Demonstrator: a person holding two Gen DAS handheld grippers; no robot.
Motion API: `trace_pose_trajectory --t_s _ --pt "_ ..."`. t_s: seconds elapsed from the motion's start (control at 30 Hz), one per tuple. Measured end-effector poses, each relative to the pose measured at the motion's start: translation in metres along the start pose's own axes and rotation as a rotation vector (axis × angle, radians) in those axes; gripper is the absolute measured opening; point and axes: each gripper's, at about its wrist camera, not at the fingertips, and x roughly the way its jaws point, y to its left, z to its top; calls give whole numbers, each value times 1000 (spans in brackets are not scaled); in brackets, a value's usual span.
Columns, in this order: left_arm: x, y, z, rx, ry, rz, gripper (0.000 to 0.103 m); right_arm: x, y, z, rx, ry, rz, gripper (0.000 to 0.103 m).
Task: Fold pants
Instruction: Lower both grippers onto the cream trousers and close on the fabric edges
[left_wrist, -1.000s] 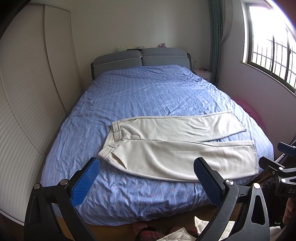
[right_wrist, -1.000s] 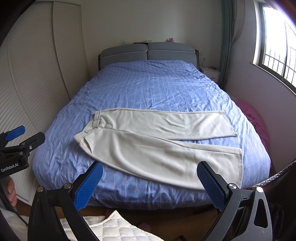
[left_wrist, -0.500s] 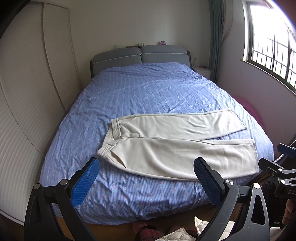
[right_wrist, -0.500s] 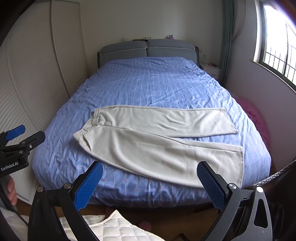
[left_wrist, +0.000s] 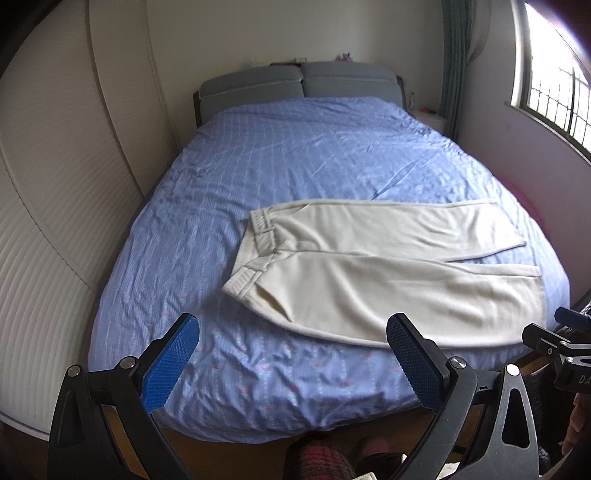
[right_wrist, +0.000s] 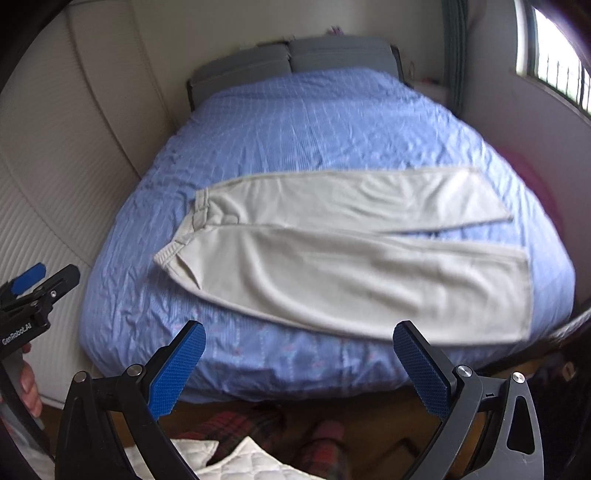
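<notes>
Cream pants (left_wrist: 388, 269) lie flat across the near part of a bed with a blue cover (left_wrist: 314, 155), waistband to the left, both legs stretching right. They also show in the right wrist view (right_wrist: 351, 258). My left gripper (left_wrist: 291, 354) is open and empty, above the bed's foot edge, short of the pants. My right gripper (right_wrist: 299, 362) is open and empty, also above the foot edge, below the near leg. Each gripper shows at the side of the other's view: the right one (left_wrist: 565, 347), the left one (right_wrist: 33, 291).
A white ribbed wardrobe (left_wrist: 55, 192) runs along the left of the bed. A grey headboard (left_wrist: 295, 81) stands at the far end. A window (left_wrist: 554, 81) and a wall are on the right. A white quilted cloth (right_wrist: 236, 461) lies on the floor by my feet.
Both grippers have tilted down and moved closer to the bed; the pants look larger and sit lower in the views. The pants have not moved.
</notes>
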Motion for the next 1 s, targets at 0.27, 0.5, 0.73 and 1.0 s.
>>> trace_pose_trajectory --t_s 0.27,0.5,0.73,1.0 --pt "97 56 2 45 125 -30 103 90 31 4 131 132 -83 103" --pt "193 71 -14 85 247 -83 102 167 37 -5 257 172 -97 103" --pt "265 73 -32 17 335 -105 101 235 20 -32 397 234 -79 102" --pt "317 65 -51 14 393 -103 99 278 -8 -53 545 235 -47 98"
